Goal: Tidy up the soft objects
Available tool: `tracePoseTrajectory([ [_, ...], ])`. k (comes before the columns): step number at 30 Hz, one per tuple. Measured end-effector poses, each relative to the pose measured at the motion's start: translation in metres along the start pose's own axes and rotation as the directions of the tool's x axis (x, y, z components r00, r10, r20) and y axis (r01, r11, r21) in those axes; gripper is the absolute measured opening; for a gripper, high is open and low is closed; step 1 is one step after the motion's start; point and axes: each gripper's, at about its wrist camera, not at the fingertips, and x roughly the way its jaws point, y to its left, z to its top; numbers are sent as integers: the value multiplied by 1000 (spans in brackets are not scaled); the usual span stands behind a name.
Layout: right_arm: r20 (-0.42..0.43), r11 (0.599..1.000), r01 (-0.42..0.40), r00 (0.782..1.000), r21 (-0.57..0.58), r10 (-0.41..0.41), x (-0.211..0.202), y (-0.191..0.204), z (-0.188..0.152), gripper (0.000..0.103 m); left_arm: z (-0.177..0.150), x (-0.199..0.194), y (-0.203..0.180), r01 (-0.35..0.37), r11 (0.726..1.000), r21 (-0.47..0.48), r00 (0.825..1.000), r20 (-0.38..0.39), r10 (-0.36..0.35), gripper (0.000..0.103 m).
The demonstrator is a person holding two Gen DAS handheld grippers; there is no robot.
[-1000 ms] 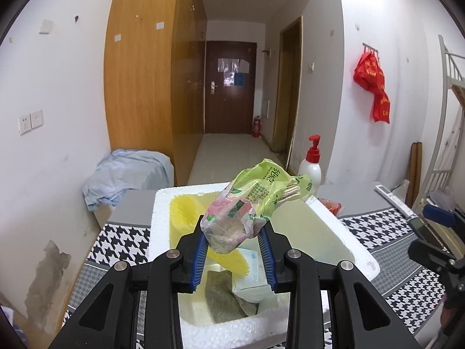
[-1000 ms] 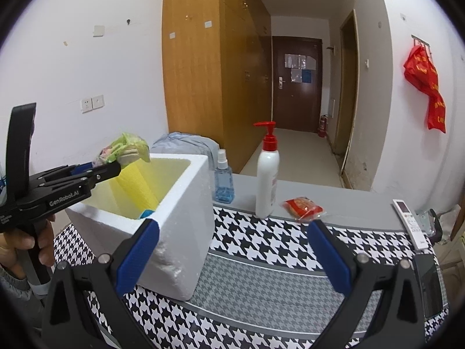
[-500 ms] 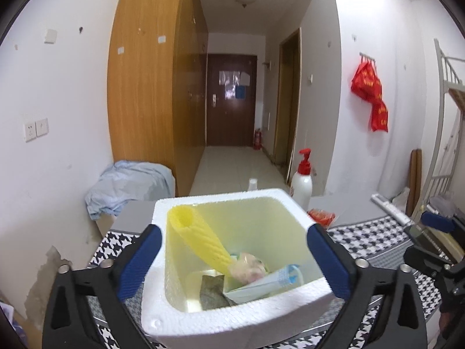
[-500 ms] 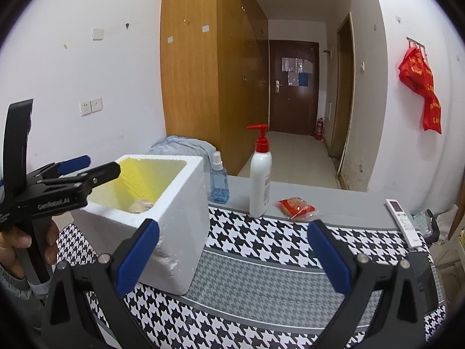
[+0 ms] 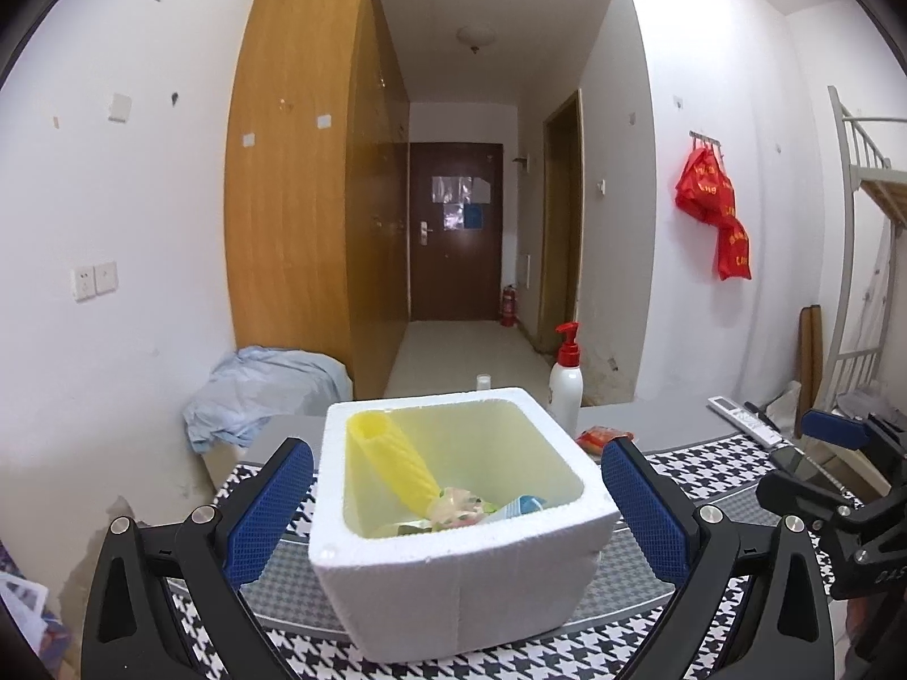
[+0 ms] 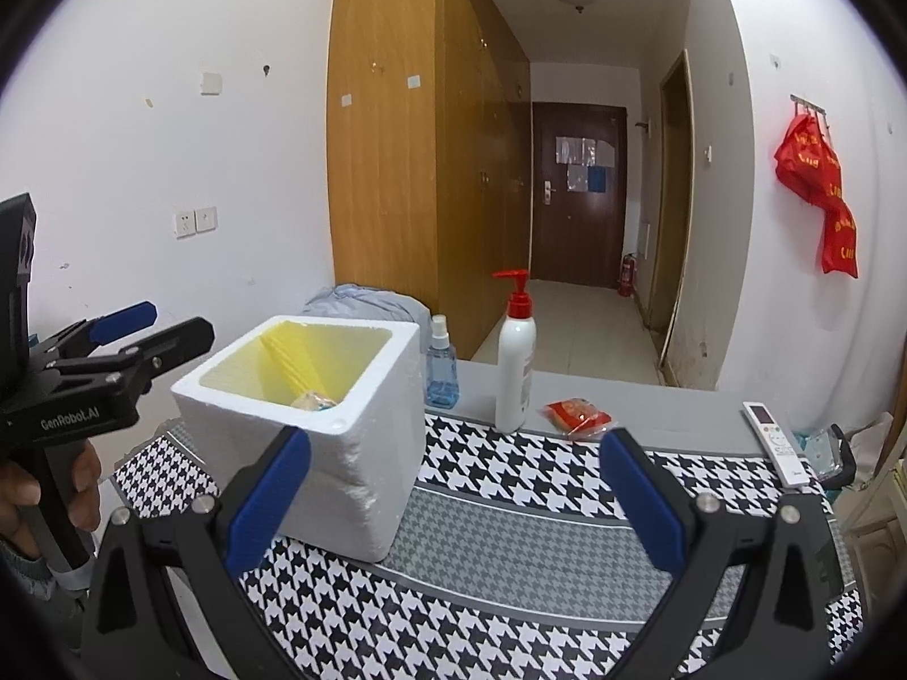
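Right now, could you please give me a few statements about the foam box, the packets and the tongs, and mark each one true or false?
1. The left tongs grip a green packet. False: they are open and empty.
2. A yellow foam tube leans inside the foam box. True.
3. The red packet lies inside the box. False: it lies on the table, right of the pump bottle.
4. The right tongs are open and hold nothing. True.
5. The remote control lies near the table's right edge. True.
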Motion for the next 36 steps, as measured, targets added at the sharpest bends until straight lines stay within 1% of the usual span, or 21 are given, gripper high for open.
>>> tracePoseTrajectory([
  [7, 49, 1000, -10, 999, -4, 10, -23, 7, -5, 103, -5, -21, -6, 7, 1000, 5, 1000, 27, -7, 102],
  [10, 66, 1000, -14, 998, -11, 15, -30, 10, -7, 103, -6, -30, -7, 22, 1000, 1, 999, 37, -22, 102],
  [16, 93, 1000, -12, 996, -6, 12, -45, 13, -13, 103, -15, -53, -8, 21, 1000, 1, 997, 78, -21, 102],
  [22, 119, 1000, -21, 993, -6, 22, -60, 21, -26, 103, -35, -72, -8, -8, 1000, -8, 992, 125, 9, 102],
  [26, 142, 1000, -20, 990, -16, 22, -68, 28, -39, 103, -45, -82, -9, 24, 1000, -18, 992, 123, -21, 102],
  [31, 172, 1000, -19, 985, -15, 21, -78, 29, -50, 103, -56, -90, -15, 31, 999, -27, 990, 142, -27, 102],
  [36, 166, 1000, -15, 986, 7, 14, -79, 25, -62, 103, -67, -92, -14, 11, 1000, -28, 989, 150, -7, 102],
])
